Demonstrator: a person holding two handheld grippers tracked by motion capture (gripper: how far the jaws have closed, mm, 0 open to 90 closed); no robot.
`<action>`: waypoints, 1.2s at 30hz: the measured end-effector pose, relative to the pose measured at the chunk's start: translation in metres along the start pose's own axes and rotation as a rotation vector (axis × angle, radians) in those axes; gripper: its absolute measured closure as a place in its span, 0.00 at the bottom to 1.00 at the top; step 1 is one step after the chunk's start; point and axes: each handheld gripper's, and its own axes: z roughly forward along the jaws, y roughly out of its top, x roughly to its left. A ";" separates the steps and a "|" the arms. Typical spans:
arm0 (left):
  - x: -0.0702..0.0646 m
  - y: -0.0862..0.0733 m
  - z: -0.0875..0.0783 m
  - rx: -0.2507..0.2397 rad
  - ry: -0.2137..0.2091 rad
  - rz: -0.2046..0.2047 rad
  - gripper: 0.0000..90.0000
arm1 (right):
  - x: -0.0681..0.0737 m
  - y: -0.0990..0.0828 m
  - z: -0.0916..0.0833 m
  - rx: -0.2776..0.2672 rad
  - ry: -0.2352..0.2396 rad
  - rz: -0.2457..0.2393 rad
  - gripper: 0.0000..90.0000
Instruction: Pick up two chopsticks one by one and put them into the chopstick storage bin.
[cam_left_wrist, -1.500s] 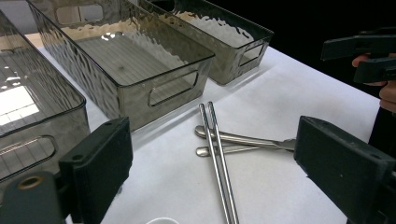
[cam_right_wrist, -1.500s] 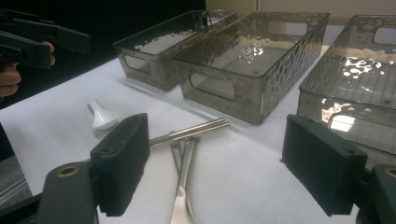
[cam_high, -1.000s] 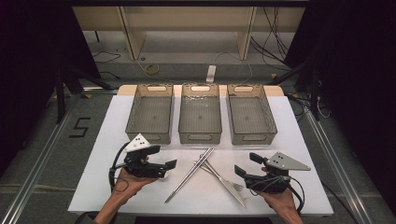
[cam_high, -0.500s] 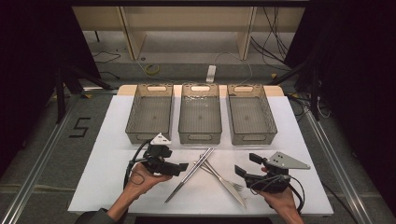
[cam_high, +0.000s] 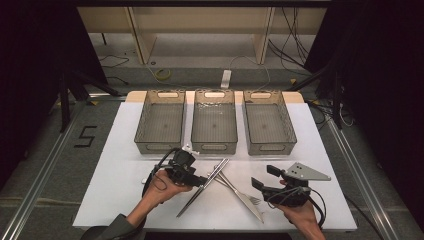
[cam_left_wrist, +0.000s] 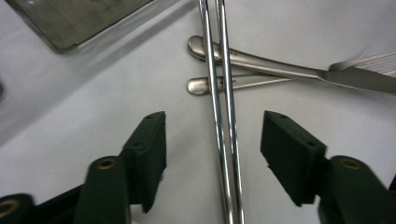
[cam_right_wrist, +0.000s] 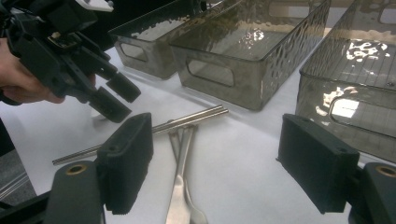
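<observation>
White sheet covered the worktop, dark floor all round it, and three clear bins stood side by side along the far edge. Near the front edge, about the middle, lay the chopsticks, a steel pair running slantwise from the middle bin toward the front, crossing over the handles of a knife and a fork. Down on them was the left gripper, its jaws just been closing, one pad each side of the pair and a gap showing on both sides, so nothing was pinched yet. Over at the front right corner the right gripper hung above the sheet, jaws spread wide with nothing between them, pointing toward the knife and fork.
</observation>
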 end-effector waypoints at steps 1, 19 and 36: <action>0.000 0.000 0.000 0.000 0.000 0.000 0.50 | 0.000 0.000 0.000 0.000 0.000 -0.002 0.30; 0.006 0.011 0.021 0.110 -0.027 -0.013 0.64 | 0.000 -0.001 0.001 0.015 -0.005 -0.009 0.31; 0.001 0.011 0.035 0.174 -0.029 0.029 0.81 | 0.001 0.000 0.001 0.026 -0.013 -0.020 0.31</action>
